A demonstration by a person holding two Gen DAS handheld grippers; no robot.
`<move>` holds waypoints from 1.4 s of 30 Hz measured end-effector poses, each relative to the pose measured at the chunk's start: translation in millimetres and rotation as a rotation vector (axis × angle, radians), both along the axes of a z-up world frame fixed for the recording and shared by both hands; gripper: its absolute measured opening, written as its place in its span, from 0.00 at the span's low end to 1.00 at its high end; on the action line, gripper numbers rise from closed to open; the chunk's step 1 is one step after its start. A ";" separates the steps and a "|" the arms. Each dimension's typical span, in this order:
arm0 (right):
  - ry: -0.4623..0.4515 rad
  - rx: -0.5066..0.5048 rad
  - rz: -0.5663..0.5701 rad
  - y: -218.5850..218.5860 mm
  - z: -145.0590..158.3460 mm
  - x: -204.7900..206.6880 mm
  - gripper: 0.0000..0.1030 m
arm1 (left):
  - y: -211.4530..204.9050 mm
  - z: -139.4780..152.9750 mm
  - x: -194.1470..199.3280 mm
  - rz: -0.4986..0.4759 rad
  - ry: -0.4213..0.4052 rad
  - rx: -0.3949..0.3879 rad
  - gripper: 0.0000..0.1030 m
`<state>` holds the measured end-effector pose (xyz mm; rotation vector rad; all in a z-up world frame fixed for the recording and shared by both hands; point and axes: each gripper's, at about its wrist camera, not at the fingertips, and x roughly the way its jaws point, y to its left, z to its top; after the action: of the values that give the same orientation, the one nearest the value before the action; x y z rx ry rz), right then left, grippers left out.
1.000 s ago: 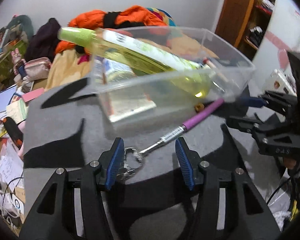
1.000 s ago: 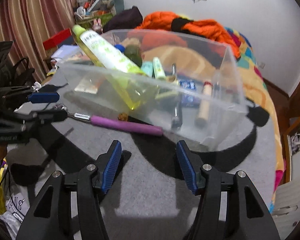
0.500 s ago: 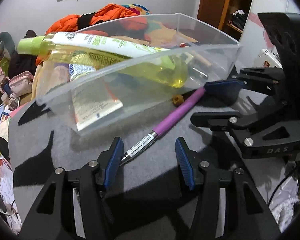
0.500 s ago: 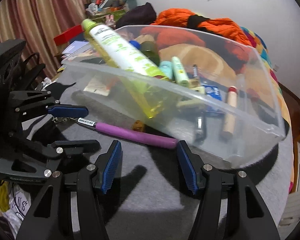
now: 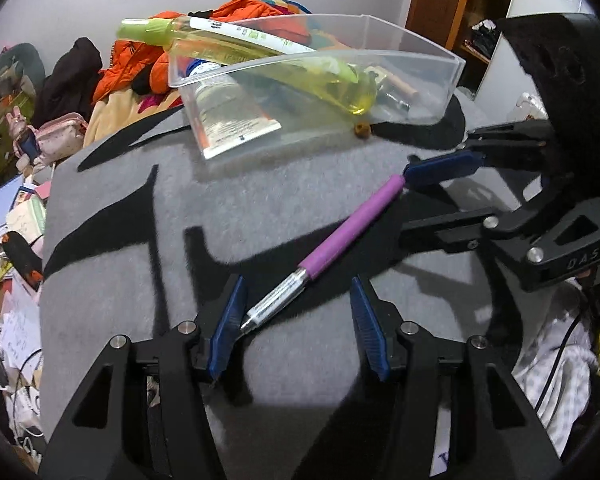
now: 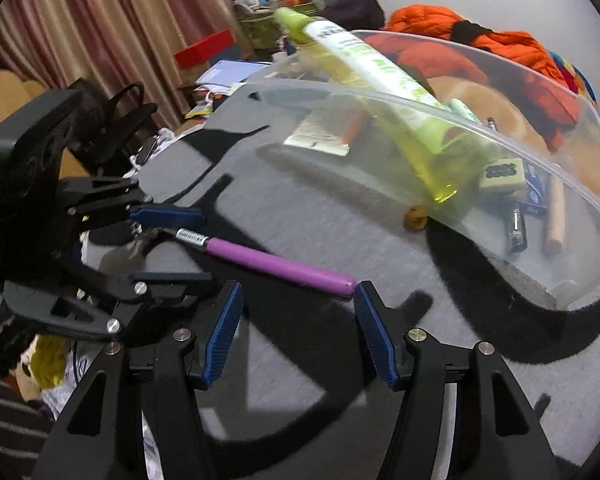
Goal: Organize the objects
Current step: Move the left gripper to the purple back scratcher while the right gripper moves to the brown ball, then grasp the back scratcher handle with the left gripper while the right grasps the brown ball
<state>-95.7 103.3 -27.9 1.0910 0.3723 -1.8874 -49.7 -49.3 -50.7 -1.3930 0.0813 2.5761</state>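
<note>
A purple-handled tool with a metal end (image 5: 340,236) lies on the grey felt surface (image 5: 140,280). Its metal end lies between the jaws of my open left gripper (image 5: 296,320), close to the left pad. My open right gripper (image 6: 298,328) has its jaws at the purple end (image 6: 284,268), near the right pad. A clear plastic bin (image 5: 400,80) behind holds a yellow-green spray bottle (image 5: 260,56), a tube and small items; it also shows in the right wrist view (image 6: 500,152).
A small brown nugget (image 6: 416,216) lies by the bin's wall. Orange clothes (image 5: 244,12) are piled behind the bin. Papers and bags (image 5: 24,208) crowd the left side. The felt edge drops off near both grippers.
Both grippers have pulled back from the bin and closed in on the tool's two ends. The tool now lies farther from the bin. The left gripper's view swung left.
</note>
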 end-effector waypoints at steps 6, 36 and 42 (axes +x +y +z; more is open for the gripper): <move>0.040 0.020 -0.183 7.2 7.7 -23.1 0.54 | 2.1 -1.3 -6.6 -0.020 0.007 -0.007 0.52; 0.062 0.018 -0.443 -2.1 1.4 -45.7 0.12 | 10.8 14.3 -0.7 -0.036 0.087 -0.057 0.09; 0.076 -0.016 -0.447 18.6 13.2 -35.0 0.12 | 11.0 39.1 3.2 -0.017 0.145 -0.027 0.09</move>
<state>-130.7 122.0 -14.7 1.1634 0.1611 -2.3241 -46.5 -38.3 -11.7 -1.2074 0.1498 2.6682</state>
